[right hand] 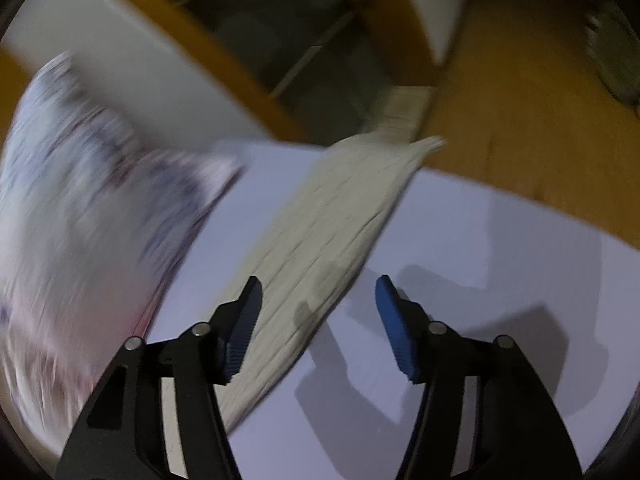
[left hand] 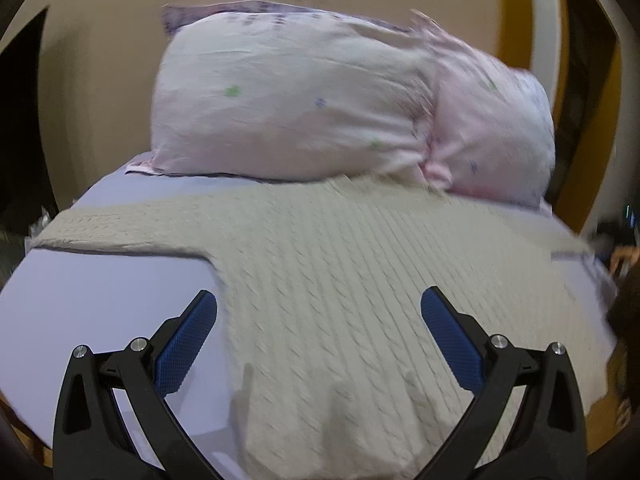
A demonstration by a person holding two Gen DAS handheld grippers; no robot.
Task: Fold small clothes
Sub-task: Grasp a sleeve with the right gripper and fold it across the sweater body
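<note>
A cream cable-knit sweater (left hand: 340, 280) lies spread flat on a lavender bed sheet (left hand: 100, 292), one sleeve stretched to the left. My left gripper (left hand: 319, 312) is open and empty, hovering over the sweater's lower body. In the right wrist view the sweater's other sleeve (right hand: 320, 240) runs diagonally across the sheet (right hand: 460, 280) toward the bed edge. My right gripper (right hand: 318, 300) is open and empty just above that sleeve. The right view is blurred.
Two pink patterned pillows (left hand: 300, 96) are stacked at the head of the bed, also at the left of the right wrist view (right hand: 80, 220). A wooden floor (right hand: 520, 100) and a wooden frame (right hand: 200, 48) lie beyond the bed edge.
</note>
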